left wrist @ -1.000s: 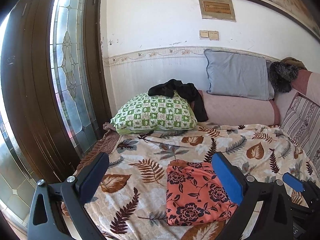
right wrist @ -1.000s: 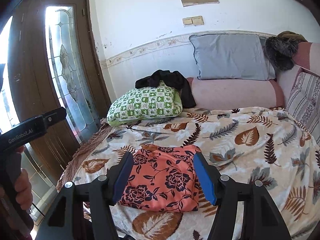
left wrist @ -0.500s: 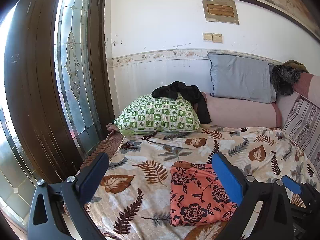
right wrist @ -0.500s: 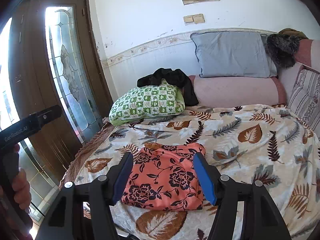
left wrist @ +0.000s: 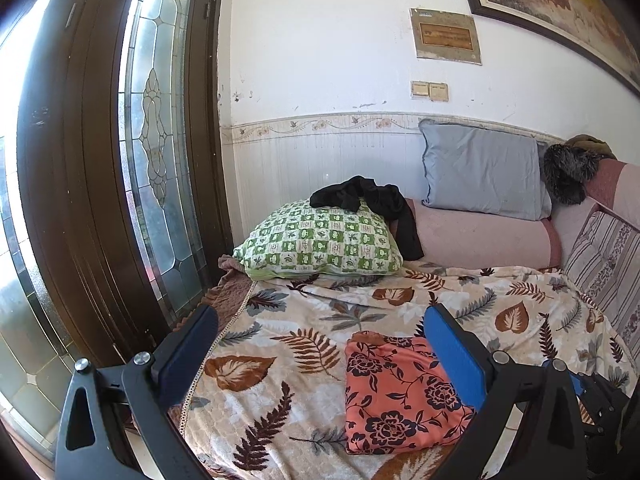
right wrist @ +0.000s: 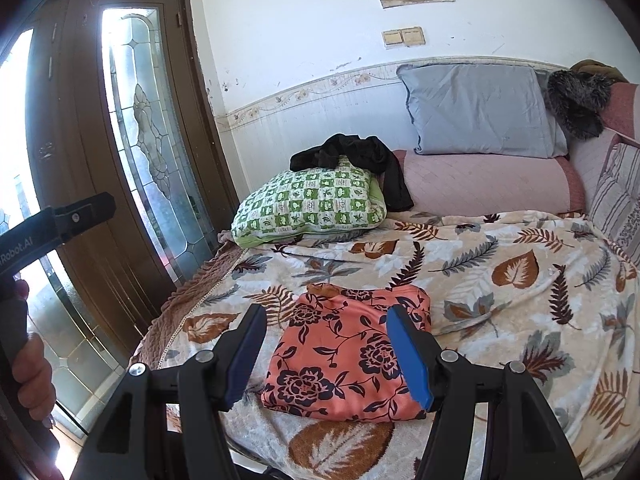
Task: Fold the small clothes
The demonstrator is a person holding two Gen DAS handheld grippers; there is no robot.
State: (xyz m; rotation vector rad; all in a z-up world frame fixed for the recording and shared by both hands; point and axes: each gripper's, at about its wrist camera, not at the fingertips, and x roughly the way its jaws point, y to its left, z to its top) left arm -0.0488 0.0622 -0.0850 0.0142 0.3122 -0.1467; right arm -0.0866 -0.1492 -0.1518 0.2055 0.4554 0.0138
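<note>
A folded coral garment with dark flowers (left wrist: 396,396) lies flat on the leaf-patterned blanket (left wrist: 304,344) near the bed's front edge; it also shows in the right wrist view (right wrist: 344,356). My left gripper (left wrist: 320,332) is open and empty, held back from the bed, with the garment to its lower right. My right gripper (right wrist: 326,340) is open and empty, its fingers framing the garment from above and behind without touching it. A crumpled black garment (left wrist: 368,204) lies on the green checked pillow (left wrist: 320,244), also seen in the right wrist view (right wrist: 356,160).
A grey pillow (right wrist: 476,108) and a pink bolster (right wrist: 488,184) line the wall. A dark furry item (right wrist: 576,104) sits at the far right. A brown glazed door (left wrist: 120,200) stands to the left of the bed. The left gripper's handle and hand (right wrist: 24,320) show at the left.
Both grippers have drawn back and up from the bed, so the folded coral garment looks smaller and lower. The garment itself has not moved.
</note>
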